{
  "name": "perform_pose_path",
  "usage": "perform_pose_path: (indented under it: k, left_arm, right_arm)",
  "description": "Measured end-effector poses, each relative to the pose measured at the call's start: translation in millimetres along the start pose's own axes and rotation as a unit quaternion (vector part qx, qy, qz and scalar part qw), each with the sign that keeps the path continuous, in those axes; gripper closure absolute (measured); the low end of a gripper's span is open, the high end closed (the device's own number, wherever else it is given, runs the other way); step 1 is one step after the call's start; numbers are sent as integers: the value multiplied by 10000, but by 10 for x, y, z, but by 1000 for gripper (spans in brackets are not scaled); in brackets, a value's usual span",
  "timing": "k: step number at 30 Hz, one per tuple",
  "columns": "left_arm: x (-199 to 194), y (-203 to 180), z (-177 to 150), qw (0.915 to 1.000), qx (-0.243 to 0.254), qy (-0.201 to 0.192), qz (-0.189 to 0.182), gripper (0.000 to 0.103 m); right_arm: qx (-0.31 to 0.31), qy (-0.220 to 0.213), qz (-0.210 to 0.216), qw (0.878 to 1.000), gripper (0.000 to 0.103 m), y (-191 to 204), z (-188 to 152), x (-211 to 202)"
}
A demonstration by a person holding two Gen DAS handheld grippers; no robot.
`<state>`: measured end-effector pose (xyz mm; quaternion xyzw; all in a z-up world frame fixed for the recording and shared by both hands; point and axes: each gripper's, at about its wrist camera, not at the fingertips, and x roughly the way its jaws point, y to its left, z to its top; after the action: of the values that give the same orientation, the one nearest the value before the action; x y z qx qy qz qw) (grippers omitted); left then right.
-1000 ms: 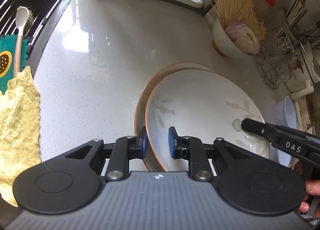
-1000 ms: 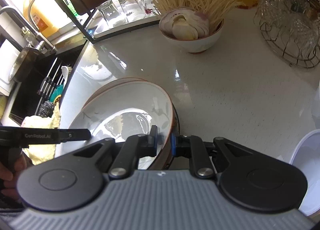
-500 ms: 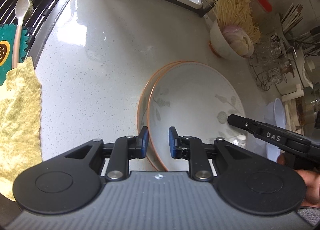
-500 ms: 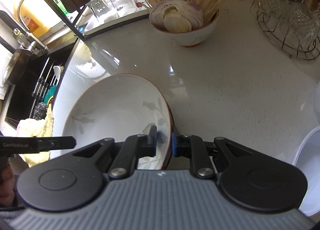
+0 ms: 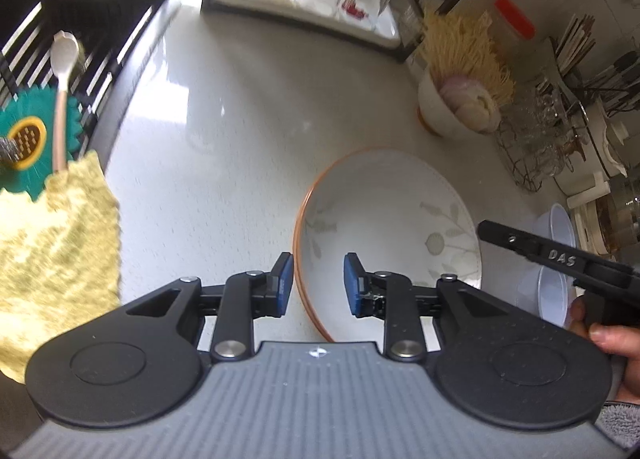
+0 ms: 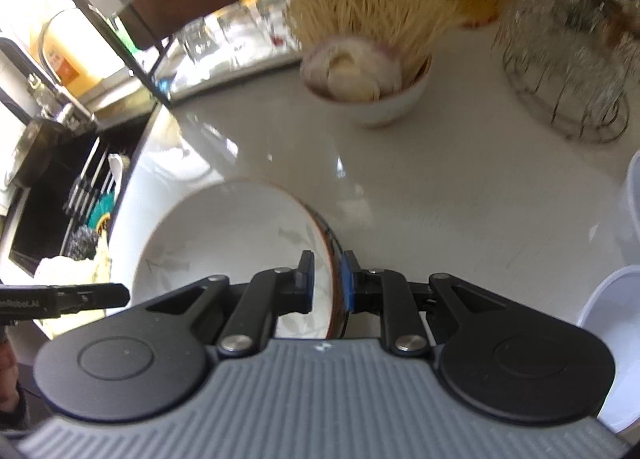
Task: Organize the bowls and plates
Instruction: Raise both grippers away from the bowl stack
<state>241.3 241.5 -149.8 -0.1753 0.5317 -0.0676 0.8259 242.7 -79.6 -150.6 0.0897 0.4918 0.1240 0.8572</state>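
The glossy white speckled stone countertop (image 5: pixel 248 131) carries a wide white leaf-patterned bowl with an orange rim (image 5: pixel 392 219) near its middle. Farther right stands a small white bowl of noodles and onion (image 5: pixel 460 107), with a wire basket of glasses (image 5: pixel 536 139) just beyond. A yellow knitted cloth (image 5: pixel 56 251) lies at the near left edge.

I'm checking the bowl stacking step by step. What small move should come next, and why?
Probably draw the left gripper back: its jaws are opening and its pads no longer press the bowl rim between them, while the right gripper is clamped on the opposite rim.
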Motion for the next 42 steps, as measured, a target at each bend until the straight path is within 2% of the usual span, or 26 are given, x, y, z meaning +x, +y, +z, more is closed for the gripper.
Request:
perform_pose_path:
  k: [7, 9, 14, 20, 23, 28, 34, 42]
  left_arm:
    - [-443, -256, 39, 9976, 171, -647, 182, 68]
    - [-626, -339, 39, 9952, 111, -963, 154, 68]
    - [-972, -617, 11, 9889, 229, -1449, 235, 68]
    - [-1312, -1004, -132, 9821, 359, -1839, 169, 68]
    - [-1420, -1198, -234, 9783, 505, -1992, 265, 68]
    - [-1473, -1412, -397, 9760, 665, -2043, 343, 68]
    - [-1438, -1605, -593, 9763, 614, -2042, 373, 68]
    - [-1377, -1917, -1016, 9770, 605, -2002, 425, 66]
  right_arm:
    - [-156, -533, 301, 9980, 85, 110, 166, -452]
    - [-272, -740, 279, 9965, 85, 162, 191, -612]
    - [-518, -1091, 409, 9918, 85, 259, 222, -966]
    - [-691, -1501, 484, 9851, 85, 300, 176, -1429]
    - [-695, -1656, 548, 9822, 85, 270, 150, -1624]
    - [-766, -1725, 663, 9798, 85, 179, 59, -1875]
    - [-859, -1737, 637, 9790, 85, 7, -130, -2049]
    - [-990, -1718, 662, 9779, 85, -270, -430, -2203]
